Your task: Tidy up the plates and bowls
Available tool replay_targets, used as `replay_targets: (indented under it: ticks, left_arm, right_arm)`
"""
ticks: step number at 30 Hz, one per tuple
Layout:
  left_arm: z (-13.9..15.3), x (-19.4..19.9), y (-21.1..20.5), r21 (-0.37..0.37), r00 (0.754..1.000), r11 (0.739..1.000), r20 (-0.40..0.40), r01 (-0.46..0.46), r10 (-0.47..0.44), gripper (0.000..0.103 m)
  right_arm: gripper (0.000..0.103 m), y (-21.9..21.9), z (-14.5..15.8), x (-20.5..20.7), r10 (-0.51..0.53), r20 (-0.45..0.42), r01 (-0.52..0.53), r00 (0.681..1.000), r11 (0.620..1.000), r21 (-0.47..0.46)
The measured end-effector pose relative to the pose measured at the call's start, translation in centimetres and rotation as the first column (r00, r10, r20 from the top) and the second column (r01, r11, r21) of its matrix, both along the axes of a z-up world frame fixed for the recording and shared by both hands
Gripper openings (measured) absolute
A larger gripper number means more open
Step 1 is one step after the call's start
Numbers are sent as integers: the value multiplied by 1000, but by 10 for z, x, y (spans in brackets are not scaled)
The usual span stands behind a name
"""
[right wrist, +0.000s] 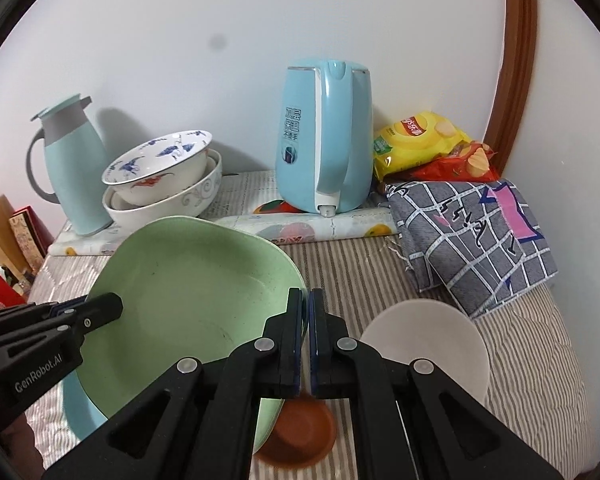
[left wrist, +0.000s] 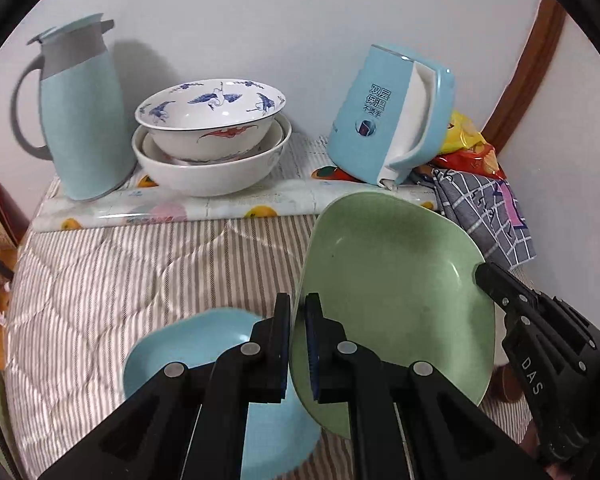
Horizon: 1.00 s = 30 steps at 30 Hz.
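A green plate [left wrist: 396, 292] is held tilted above the striped bed cover by both grippers. My left gripper [left wrist: 298, 344] is shut on its left rim. My right gripper [right wrist: 305, 344] is shut on its right rim and shows in the left wrist view [left wrist: 496, 288]; the left gripper shows in the right wrist view [right wrist: 100, 308]. A light blue plate [left wrist: 204, 344] lies under the green plate [right wrist: 192, 292]. A small brown dish [right wrist: 300, 436] and a white plate [right wrist: 432, 340] lie to the right. Blue-and-white bowls [left wrist: 210, 120] are stacked in a white bowl [left wrist: 208, 172] at the back.
A light blue thermos jug [left wrist: 80, 112] stands back left and a light blue kettle [right wrist: 324, 136] back middle on a fruit-print mat [left wrist: 220, 208]. Snack bags [right wrist: 428, 148] and a grey checked cloth [right wrist: 472, 232] lie at the right. Boxes [right wrist: 4, 248] stand at the left edge.
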<state>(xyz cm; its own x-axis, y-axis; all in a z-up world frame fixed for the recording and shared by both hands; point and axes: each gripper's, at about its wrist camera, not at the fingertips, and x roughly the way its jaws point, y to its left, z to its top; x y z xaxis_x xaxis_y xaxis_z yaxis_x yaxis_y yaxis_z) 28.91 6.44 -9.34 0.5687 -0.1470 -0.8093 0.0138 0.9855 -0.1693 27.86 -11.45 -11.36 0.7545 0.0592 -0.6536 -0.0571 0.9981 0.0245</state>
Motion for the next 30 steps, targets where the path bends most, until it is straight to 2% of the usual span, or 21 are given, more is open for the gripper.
replay_targets:
  ticks: [14, 30]
  left_arm:
    - [35, -73, -4, 10, 999, 999, 38, -36, 35, 8]
    - [56, -110, -9, 6, 996, 998, 69, -56, 55, 8]
  right_arm:
    - [3, 4, 23, -69, 29, 40, -30, 999, 999, 20]
    - [3, -1, 41, -109, 47, 75, -49, 996, 999, 15]
